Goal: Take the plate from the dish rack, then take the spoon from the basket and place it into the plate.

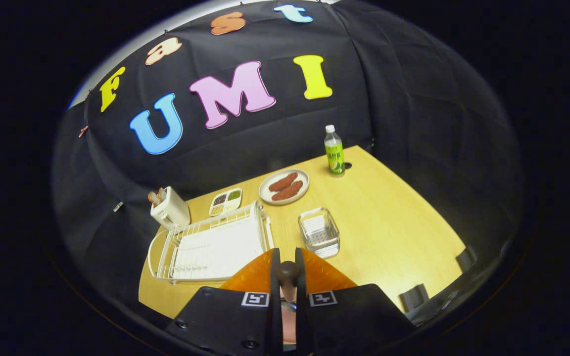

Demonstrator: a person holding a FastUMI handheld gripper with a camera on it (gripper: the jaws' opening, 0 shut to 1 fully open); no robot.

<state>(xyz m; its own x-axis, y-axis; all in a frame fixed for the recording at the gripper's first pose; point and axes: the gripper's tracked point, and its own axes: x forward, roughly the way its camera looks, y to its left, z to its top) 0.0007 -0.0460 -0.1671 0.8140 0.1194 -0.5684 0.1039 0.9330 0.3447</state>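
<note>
Wooden spoon handle (287, 273) sits clamped between our nearly closed gripper (288, 269) fingers, with the basket (319, 232) just ahead and the dish rack (213, 244) ahead-left; we judge it could pivot and slip in this narrow pinch

Dim booth, sharp centre (fisheye-bent edges)

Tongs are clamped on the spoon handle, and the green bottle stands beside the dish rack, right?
No: the gripper view shows the green bottle beyond the sausage plate, far from the dish rack. The tongs are indeed clamped on the spoon handle.
</note>
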